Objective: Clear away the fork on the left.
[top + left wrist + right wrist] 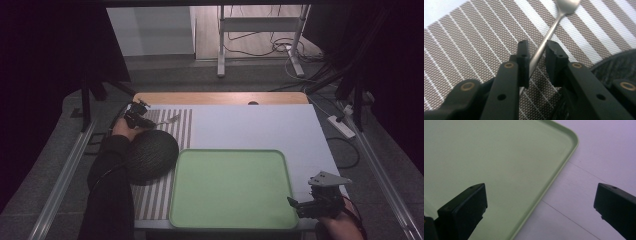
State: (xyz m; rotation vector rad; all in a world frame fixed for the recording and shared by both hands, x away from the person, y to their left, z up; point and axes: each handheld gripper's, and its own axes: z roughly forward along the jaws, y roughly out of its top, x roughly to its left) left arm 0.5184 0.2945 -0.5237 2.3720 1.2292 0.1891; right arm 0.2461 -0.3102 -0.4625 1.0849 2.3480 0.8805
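Spoon point(549, 32) — thin, stiff, slick steel lying flat on the striped placemat point(474, 45); your left hand-held gripper point(536, 52) straddles mid-handle, pads not quite pinching — grip there, squarely.

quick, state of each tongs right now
left tongs: closing around the spoon handle, grip not certain
right tongs: open, empty, over the green tray edge

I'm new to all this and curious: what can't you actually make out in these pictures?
- Spoon: left gripper view, bowl cut off by the top edge, handle end hidden behind the left gripper; whether the pads press it is unclear.
- Dark round thing: high view, too dim to identify.
- Green tray: right gripper view, mostly cut off by the edges.
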